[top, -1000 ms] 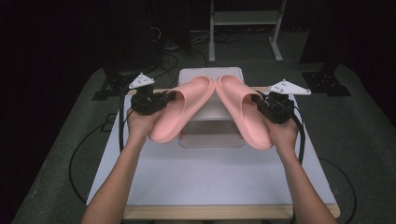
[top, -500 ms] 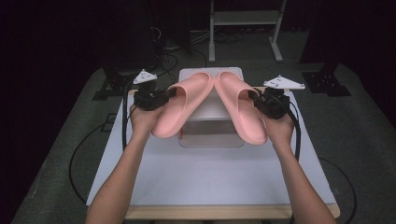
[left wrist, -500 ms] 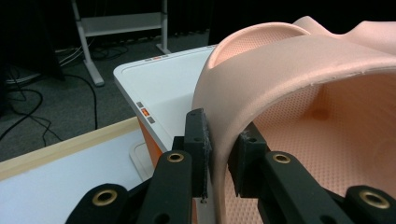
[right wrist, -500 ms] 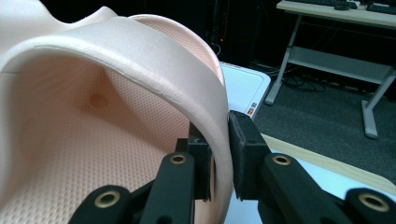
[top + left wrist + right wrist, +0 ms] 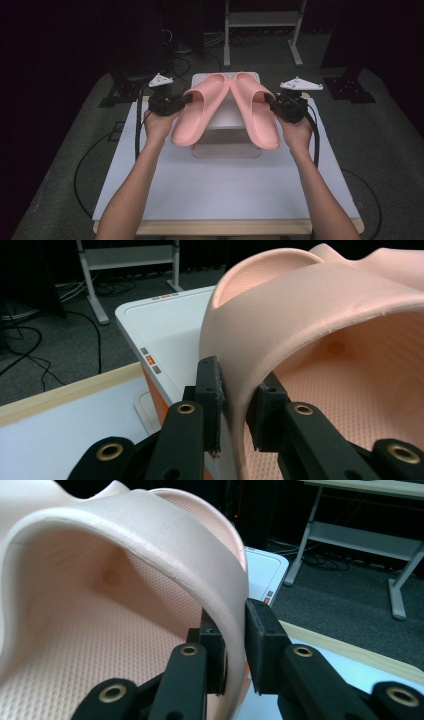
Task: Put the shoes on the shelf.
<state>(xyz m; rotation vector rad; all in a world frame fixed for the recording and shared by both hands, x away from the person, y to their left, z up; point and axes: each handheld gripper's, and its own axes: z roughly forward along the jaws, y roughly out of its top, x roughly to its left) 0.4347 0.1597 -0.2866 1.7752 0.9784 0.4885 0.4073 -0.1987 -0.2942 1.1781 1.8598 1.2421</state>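
Two pink slide sandals hang in the air over a white box at the back of the table. My left gripper is shut on the strap edge of the left sandal; in the left gripper view the strap sits pinched between the pads, gripper. My right gripper is shut on the strap edge of the right sandal; the right gripper view has the strap clamped in the gripper. The toes of both sandals meet at the top, heels splayed toward me.
A white mat covers the wooden table top. The white box has an orange side. Black cables trail off the table's left side. A metal stand and dark floor lie beyond the table.
Both hands have edged slightly up and back, carrying the sandals a little farther over the box. The grips are unchanged.
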